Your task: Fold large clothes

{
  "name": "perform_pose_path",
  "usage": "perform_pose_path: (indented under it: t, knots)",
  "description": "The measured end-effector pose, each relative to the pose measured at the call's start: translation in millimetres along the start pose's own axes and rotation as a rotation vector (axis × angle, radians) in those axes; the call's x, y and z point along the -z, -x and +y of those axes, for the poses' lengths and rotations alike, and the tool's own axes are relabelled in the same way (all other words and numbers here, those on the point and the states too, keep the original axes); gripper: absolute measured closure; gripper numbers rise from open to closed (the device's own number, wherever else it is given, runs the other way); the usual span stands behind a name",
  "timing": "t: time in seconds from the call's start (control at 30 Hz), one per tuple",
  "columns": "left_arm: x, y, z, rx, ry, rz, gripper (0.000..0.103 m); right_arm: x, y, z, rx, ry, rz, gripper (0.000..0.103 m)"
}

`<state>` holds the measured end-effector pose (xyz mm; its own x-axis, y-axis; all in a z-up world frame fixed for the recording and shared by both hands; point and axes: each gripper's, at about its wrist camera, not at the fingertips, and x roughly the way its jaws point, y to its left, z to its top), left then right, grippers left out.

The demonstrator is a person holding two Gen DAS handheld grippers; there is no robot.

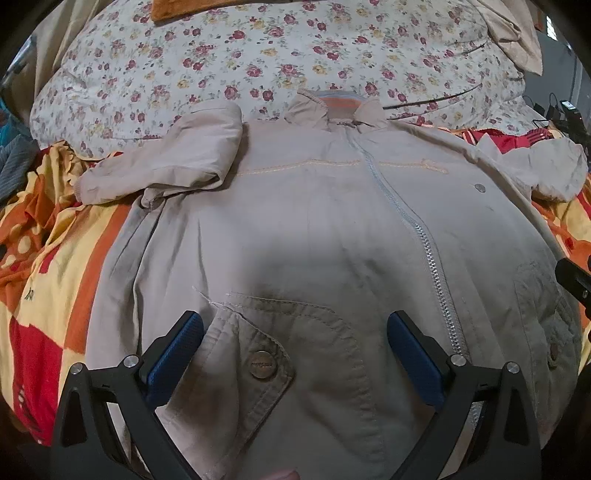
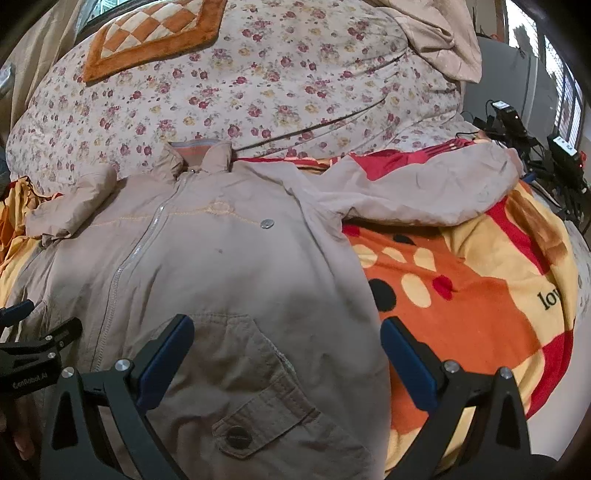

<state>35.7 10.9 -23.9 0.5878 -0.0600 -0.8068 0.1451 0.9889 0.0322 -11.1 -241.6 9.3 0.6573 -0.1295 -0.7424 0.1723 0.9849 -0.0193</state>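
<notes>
A beige zip-up jacket [image 1: 314,229] lies face up on the bed, collar away from me, zipper closed. Its left sleeve [image 1: 162,162] is bent across the shoulder; the other sleeve [image 2: 424,192] stretches out to the right. My left gripper [image 1: 295,332] hovers open over the lower left front, above a buttoned pocket flap [image 1: 264,363]. My right gripper [image 2: 288,343] is open over the jacket's lower right front [image 2: 229,295], its right finger [image 2: 406,365] beyond the jacket's side edge, over the blanket. Neither holds cloth.
An orange, red and yellow blanket [image 2: 461,295] covers the bed under the jacket. A floral quilt [image 1: 258,66] is heaped behind the collar, with a checkered orange cushion [image 2: 155,33] on it. Black devices and cables [image 2: 535,147] sit off the bed's right side.
</notes>
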Motion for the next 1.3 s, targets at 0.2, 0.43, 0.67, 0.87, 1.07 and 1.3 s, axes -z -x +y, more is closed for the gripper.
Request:
perform_pose_path:
  t: [0.2,0.43,0.67,0.87,1.07,1.3]
  knots:
    - [-0.5,-0.3,-0.8,-0.003,-0.006,-0.001,0.011,0.3,-0.2,0.4,0.001,-0.003,0.002,0.001]
    - [-0.4,-0.6,-0.2,-0.002,-0.001,-0.001,0.011,0.8,-0.7,0.6,0.001,0.002,0.001,0.001]
    - [-0.5,-0.7,0.1,-0.002,-0.002,-0.001,0.011,0.7,-1.7,1.7,0.003,0.004,0.004,0.001]
    - [-0.6,-0.6,0.1,-0.002,-0.001,-0.001,0.011,1.7,-3.4,2.0,0.001,0.008,0.004,0.001]
    - [-0.4,-1.6,-0.5,-0.004,-0.003,-0.002,0.011,1.8,-2.2,1.4,-0.005,-0.002,-0.003,0.001]
    - [-0.2,-0.3,4.0,0.002,0.017,-0.006,0.011,2.9,-2.3,7.5,-0.004,0.013,0.004,0.001]
